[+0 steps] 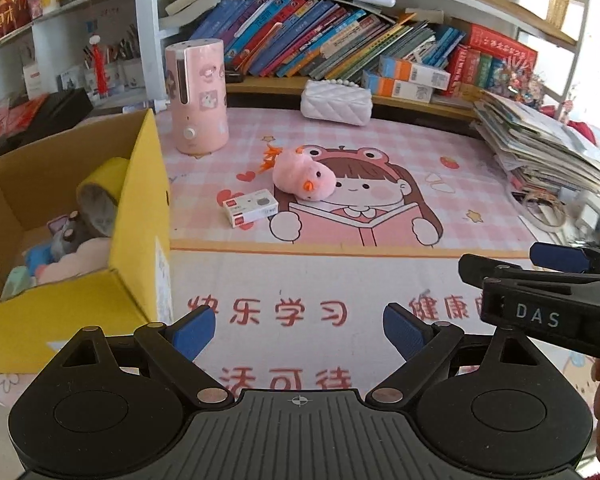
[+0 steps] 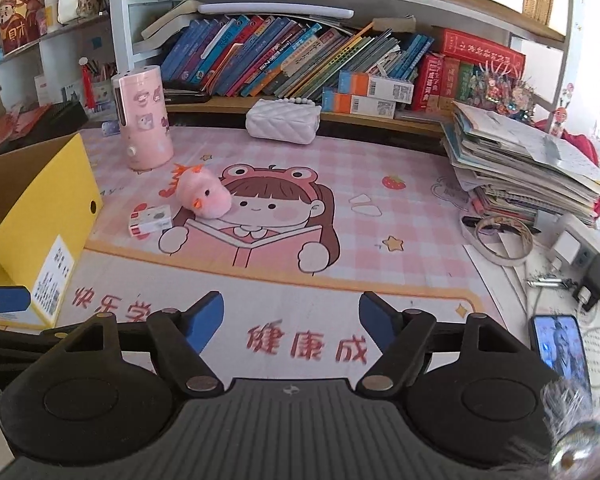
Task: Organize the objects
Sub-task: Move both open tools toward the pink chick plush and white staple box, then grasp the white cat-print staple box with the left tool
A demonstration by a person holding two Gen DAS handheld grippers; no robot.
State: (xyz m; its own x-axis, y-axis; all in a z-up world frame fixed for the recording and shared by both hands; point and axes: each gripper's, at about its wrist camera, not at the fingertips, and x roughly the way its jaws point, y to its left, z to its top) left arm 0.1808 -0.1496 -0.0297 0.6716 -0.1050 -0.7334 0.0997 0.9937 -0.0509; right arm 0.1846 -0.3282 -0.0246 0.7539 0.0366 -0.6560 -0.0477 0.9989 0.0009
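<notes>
Where books lean, white purse (image 1: 336, 103) beneath.

A pink cartoon mat (image 2: 380, 240) covers the surface. On it: a yellow box (image 1: 140, 216) at the left edge, a pink plush (image 1: 303, 178) touching a small carton (image 1: 250, 207) mid-mat, a pink cylinder (image 1: 198, 96) and a white quilted purse (image 1: 336, 102) toward the back edge.

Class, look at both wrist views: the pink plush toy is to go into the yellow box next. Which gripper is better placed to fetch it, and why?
Probably the left gripper: its jaws are empty, and the pink plush toy and the yellow box are closer to it.
</notes>
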